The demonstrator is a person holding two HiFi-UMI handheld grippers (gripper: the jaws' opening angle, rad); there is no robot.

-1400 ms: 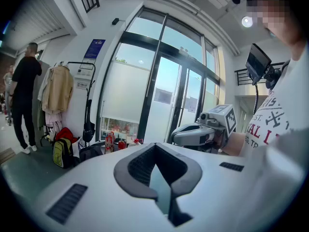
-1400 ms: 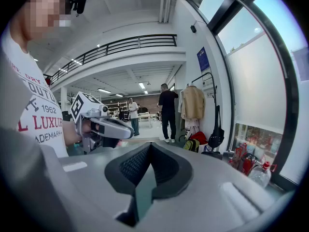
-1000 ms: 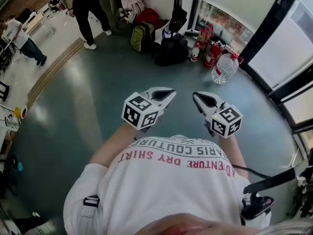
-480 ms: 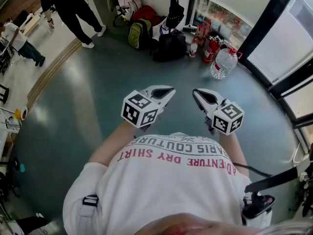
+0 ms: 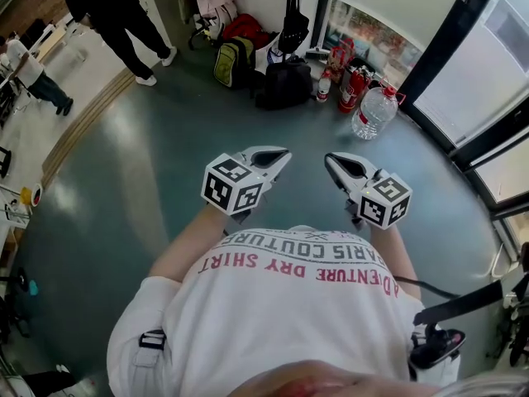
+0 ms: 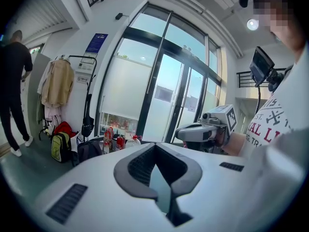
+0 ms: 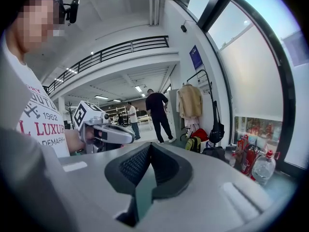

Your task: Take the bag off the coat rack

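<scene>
Step in hand: the approach. Nothing is held, and the rack stands well apart across the floor.
Left gripper (image 5: pixel 283 154): jaws closed on nothing, held in front of the chest.
Right gripper (image 5: pixel 331 160): jaws likewise together and empty, just beside the left one.
Bag: the black shoulder bag (image 6: pixel 87 123) hangs by a long strap from the coat rack (image 6: pixel 83 57) near the window, beside a beige coat (image 6: pixel 57 81).
Poor view: where the strap sits is too small to tell; probably the top bar.
Doing it well: walk close first and open one gripper's jaws before reaching. Pinch the strap high and lift it up and off, not outward, so the rack does not tip. Steady the bag's body with the other gripper.
Watch: the green backpack (image 5: pixel 230 61) and the water bottle (image 5: pixel 369 112) lie on the floor near the rack.
</scene>
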